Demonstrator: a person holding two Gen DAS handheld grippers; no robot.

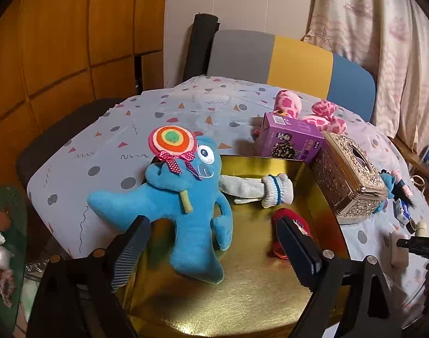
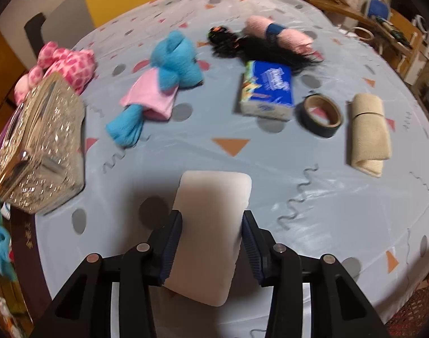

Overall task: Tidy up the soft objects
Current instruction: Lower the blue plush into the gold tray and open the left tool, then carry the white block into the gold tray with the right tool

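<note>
In the left wrist view a blue plush toy [image 1: 186, 205] with a felt lollipop lies over the left edge of a gold tray [image 1: 242, 290]. A grey rolled sock [image 1: 259, 188] and a red soft item [image 1: 292, 225] lie in the tray. My left gripper [image 1: 211, 250] is open just above the plush's lower end. In the right wrist view my right gripper [image 2: 211, 245] is shut on a white foam block [image 2: 211, 233] held above the table. A blue and pink doll [image 2: 163, 81], a pink spotted plush [image 2: 65, 67], a pink roll [image 2: 279, 36] and a beige roll [image 2: 368, 138] lie on the table.
An ornate gold tissue box [image 1: 347, 180] [image 2: 39, 146] and a purple carton [image 1: 290, 140] stand beside the tray. A tissue pack [image 2: 268, 90], a tape roll [image 2: 321, 115] and a black hairpiece [image 2: 251, 48] lie on the tablecloth. A chair [image 1: 285, 62] stands behind the table.
</note>
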